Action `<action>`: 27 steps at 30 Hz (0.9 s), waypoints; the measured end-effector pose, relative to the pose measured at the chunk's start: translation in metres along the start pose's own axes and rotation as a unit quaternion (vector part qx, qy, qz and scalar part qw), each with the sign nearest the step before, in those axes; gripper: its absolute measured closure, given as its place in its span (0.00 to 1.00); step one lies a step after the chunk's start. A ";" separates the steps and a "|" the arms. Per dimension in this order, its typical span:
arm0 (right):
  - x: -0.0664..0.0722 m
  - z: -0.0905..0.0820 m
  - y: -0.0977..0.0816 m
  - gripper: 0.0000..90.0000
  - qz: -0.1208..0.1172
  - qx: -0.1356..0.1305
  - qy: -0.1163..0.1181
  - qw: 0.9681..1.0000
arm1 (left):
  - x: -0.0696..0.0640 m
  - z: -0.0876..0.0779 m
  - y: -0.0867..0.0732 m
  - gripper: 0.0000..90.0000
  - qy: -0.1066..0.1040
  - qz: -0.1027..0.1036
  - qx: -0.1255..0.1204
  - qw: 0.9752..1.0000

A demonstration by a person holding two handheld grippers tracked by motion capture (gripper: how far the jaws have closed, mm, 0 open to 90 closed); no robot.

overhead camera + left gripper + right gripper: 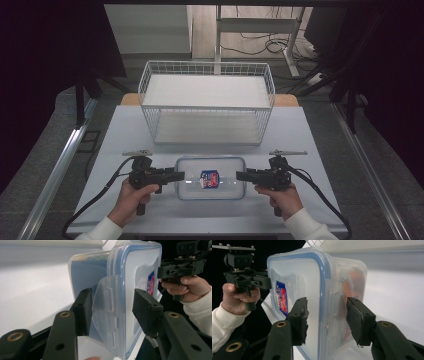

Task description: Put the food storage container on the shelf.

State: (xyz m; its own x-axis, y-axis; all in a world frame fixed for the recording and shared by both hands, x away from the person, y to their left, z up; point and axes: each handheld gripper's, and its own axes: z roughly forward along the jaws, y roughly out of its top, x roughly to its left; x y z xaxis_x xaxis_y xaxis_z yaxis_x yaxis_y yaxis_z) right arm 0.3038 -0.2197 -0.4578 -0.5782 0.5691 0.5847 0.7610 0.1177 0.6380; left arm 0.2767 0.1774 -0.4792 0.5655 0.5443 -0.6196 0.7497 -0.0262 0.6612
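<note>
A clear plastic container [226,169] with a blue-sealed lid and a red-and-blue sticker [210,179] lies flat on the white table [125,135], near the front edge. My left gripper [181,175] is at its left end. In the left gripper view the jaws [115,312] are clamped across that end, lid [140,270] on one side and base on the other, with the latch flap [105,302] sticking out between them. My right gripper [239,175] holds the right end the same way [328,320]. The frosted walls blur the contents.
A white wire basket [145,75] with a shelf stands on the table just behind the container. Beyond the table are desk legs and cables on the floor. Metal rails run along both sides of the table.
</note>
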 end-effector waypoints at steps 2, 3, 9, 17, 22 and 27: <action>-0.001 0.002 0.004 0.58 -0.004 0.000 0.000 1.000 | 0.003 0.001 0.003 0.57 0.001 -0.001 -0.001 1.000; -0.002 0.002 0.006 0.58 -0.005 -0.001 -0.001 1.000 | 0.005 0.002 0.005 0.57 0.000 -0.001 -0.001 1.000; -0.013 0.012 0.021 0.58 -0.007 -0.003 0.002 1.000 | 0.018 0.005 0.020 0.57 0.004 0.005 -0.003 1.000; -0.034 0.031 0.045 0.58 -0.013 -0.008 -0.005 1.000 | 0.045 0.018 0.044 0.57 0.012 0.009 -0.003 1.000; -0.049 0.042 0.057 0.58 -0.011 -0.020 -0.004 1.000 | 0.061 0.025 0.057 0.57 0.015 0.011 -0.005 1.000; -0.061 0.054 0.069 0.58 -0.011 -0.031 -0.013 0.999 | 0.080 0.033 0.067 0.56 0.012 0.004 -0.011 1.000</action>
State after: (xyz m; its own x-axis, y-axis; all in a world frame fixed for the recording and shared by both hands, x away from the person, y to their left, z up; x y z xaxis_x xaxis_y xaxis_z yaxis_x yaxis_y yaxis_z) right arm 0.4070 -0.2026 -0.4762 -0.5868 0.5877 0.5569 0.7273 0.0802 0.6817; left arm 0.3831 0.1910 -0.4986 0.5631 0.5640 -0.6040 0.7373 -0.0129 0.6754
